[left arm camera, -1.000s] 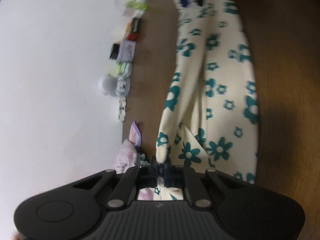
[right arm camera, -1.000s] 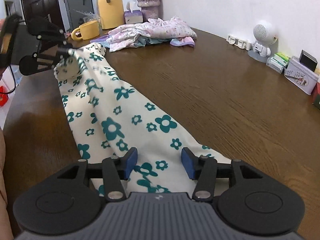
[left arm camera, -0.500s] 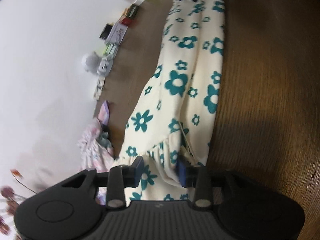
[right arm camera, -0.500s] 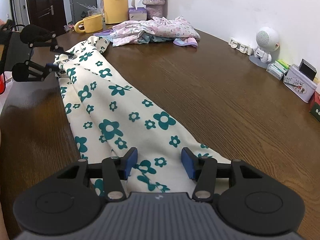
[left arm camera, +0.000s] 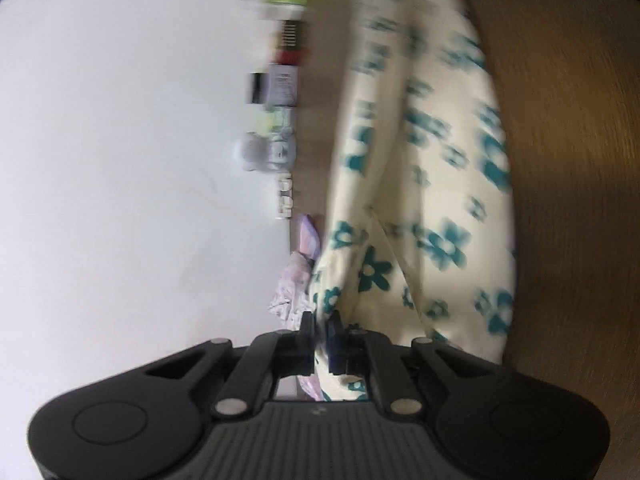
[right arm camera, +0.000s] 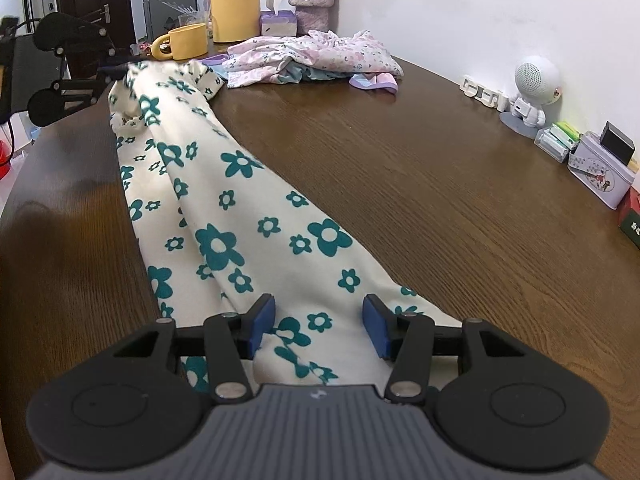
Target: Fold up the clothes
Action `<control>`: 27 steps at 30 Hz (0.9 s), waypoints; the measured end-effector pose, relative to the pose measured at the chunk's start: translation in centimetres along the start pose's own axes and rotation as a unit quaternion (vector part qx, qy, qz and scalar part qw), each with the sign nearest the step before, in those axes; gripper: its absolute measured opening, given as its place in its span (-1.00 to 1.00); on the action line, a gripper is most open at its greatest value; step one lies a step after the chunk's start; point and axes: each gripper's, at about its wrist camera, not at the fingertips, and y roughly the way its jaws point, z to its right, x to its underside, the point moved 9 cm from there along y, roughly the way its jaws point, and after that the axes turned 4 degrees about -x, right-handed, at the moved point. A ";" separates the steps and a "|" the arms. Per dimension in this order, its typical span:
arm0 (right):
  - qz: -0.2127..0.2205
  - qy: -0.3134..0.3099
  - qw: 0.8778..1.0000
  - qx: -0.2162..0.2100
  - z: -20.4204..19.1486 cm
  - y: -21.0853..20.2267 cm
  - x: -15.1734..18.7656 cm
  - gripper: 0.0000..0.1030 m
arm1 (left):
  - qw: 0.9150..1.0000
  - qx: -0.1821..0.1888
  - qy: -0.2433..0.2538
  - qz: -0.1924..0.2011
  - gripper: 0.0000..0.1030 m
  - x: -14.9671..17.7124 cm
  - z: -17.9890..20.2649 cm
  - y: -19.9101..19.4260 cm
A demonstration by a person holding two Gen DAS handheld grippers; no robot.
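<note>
A cream garment with teal flowers [right arm camera: 256,216] stretches along the brown table [right arm camera: 440,184] from near to far. Its near end lies flat between the blue pads of my right gripper [right arm camera: 319,326], which stands open over it. In the right wrist view my left gripper [right arm camera: 120,68] is at the far end, pinching a corner of the cloth and holding it lifted off the table. The left wrist view is rolled sideways and blurred; there my left gripper [left arm camera: 323,328] is shut on a fold of the flowered garment [left arm camera: 440,184].
A pile of pink and white clothes [right arm camera: 312,58] lies at the far end by the wall. Behind it stand a yellow mug [right arm camera: 184,42], a yellow jug [right arm camera: 234,0] and a tissue box [right arm camera: 279,22]. A white robot figure [right arm camera: 530,94] and small tins [right arm camera: 600,170] line the wall side.
Half a second ago my left gripper stood open over the cloth's far end; now it is shut on a corner and has lifted it. My right gripper has stayed open and still.
</note>
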 end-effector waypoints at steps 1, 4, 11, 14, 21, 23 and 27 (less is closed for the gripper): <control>0.001 0.000 1.000 0.000 0.0 0.0 0.0 -0.04 | 1.000 0.013 0.017 0.000 -0.90 0.1 1.1 0.0; 0.001 -0.001 1.000 0.001 0.0 -0.1 0.0 -0.04 | 0.999 0.040 0.021 0.002 -0.90 0.2 2.3 -0.3; -0.001 -0.002 1.000 0.000 0.2 -0.1 0.0 -0.04 | 0.989 0.115 -0.088 0.007 -0.82 1.0 1.2 -1.3; 0.000 -0.002 1.000 0.000 0.2 -0.1 0.0 -0.04 | 0.972 0.155 -0.174 0.006 -0.67 1.9 -0.3 -1.2; 0.002 -0.002 1.000 0.001 0.1 0.0 0.1 -0.04 | 0.924 0.161 -0.346 0.000 -0.38 6.8 -6.8 1.0; 0.000 -0.002 1.000 0.002 0.1 0.0 0.1 -0.04 | 0.906 0.183 -0.381 0.023 -0.20 7.0 -8.7 2.2; -0.006 -0.001 1.000 0.003 0.0 0.1 0.0 -0.04 | 0.890 0.272 -0.360 0.067 -0.01 4.6 -8.9 6.3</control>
